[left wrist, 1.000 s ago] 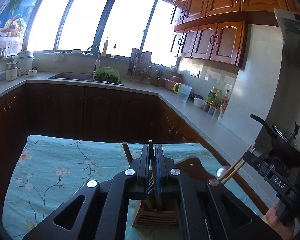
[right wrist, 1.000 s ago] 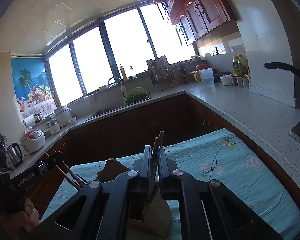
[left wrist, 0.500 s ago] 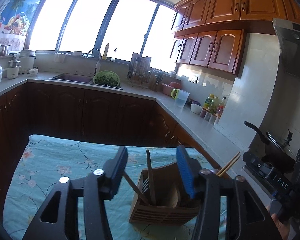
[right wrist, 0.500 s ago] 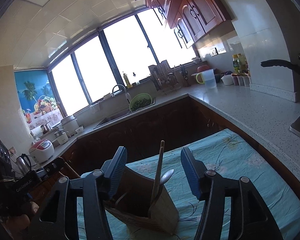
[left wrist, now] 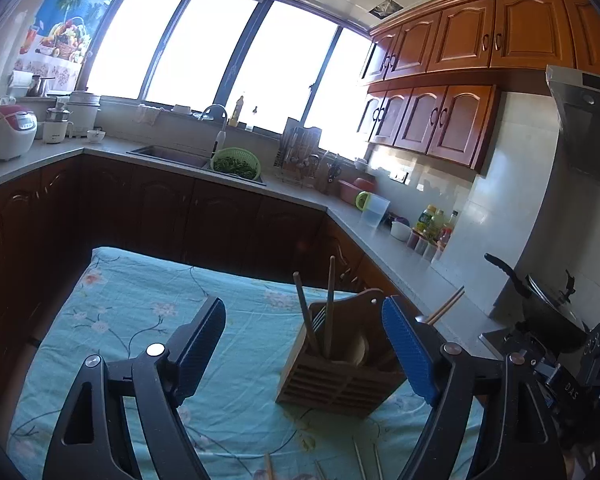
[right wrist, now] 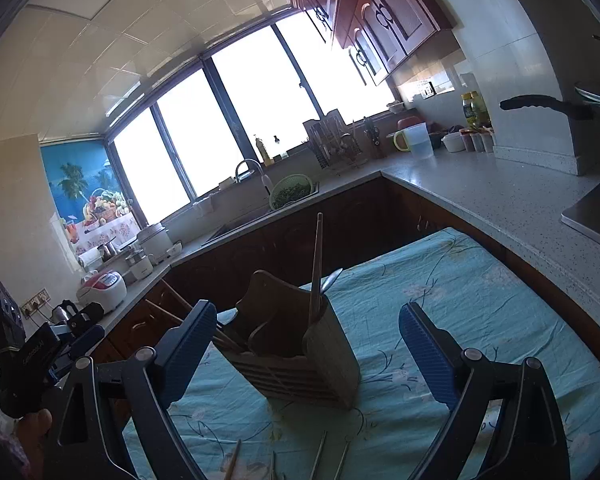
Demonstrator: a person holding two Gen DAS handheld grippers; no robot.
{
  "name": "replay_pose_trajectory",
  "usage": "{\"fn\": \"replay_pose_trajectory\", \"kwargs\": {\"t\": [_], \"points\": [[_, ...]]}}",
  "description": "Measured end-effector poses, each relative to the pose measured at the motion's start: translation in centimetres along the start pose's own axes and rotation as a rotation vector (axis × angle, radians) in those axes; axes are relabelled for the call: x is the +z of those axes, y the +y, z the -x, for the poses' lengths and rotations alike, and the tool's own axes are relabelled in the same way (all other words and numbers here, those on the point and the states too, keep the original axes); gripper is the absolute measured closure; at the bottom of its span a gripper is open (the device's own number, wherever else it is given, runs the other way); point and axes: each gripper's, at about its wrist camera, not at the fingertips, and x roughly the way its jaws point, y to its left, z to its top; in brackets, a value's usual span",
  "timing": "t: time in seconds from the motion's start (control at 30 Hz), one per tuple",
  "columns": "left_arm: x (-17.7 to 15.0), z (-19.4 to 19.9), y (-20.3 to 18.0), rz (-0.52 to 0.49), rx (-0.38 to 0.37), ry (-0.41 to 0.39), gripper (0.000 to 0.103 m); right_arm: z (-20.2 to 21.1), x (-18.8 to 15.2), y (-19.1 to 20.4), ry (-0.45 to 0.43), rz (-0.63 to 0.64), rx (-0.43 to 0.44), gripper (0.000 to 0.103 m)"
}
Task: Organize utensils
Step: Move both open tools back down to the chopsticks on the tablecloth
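A slatted wooden utensil holder stands on the table with the teal floral cloth. Two chopsticks stand in it; in the right wrist view the holder shows a chopstick and a spoon. My left gripper is open and empty, just in front of the holder. My right gripper is open and empty, with the holder between its fingers in view. Several loose chopsticks lie on the cloth near the bottom edge, also in the left wrist view.
A kitchen counter wraps around the table, with a sink, a green colander, a jug and bottles. A black pan sits at the right. The other gripper shows at each view's side edge.
Both grippers were shut on chopsticks over the holder, then opened and let them drop in. Both have since drawn back and opened wider.
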Motion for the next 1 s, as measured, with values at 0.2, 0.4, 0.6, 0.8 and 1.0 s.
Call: {"fn": "replay_pose_trajectory", "kwargs": {"t": [0.2, 0.4, 0.6, 0.8, 1.0], "points": [[-3.2, 2.2, 1.2, 0.044, 0.034, 0.095, 0.022, 1.8, -3.2, -0.1, 0.080, 0.000, -0.015, 0.009], [-5.7, 4.5, 2.1, 0.082, 0.056, 0.171, 0.022, 3.6, -6.1, -0.4, 0.118, 0.010, -0.043, 0.009], [-7.1, 6.3, 2.3, 0.075, 0.103, 0.193, 0.022, 4.9, -8.9, -0.1, 0.135, 0.017, -0.059, 0.009], [-9.2, 6.7, 2.8, 0.077, 0.133, 0.252, 0.022, 4.7, -11.2, -0.2, 0.188, 0.029, -0.075, 0.009], [-9.8, 6.1, 2.3, 0.041, 0.162, 0.303, 0.022, 4.1, -12.3, -0.3, 0.226, 0.035, -0.080, 0.009]]}}
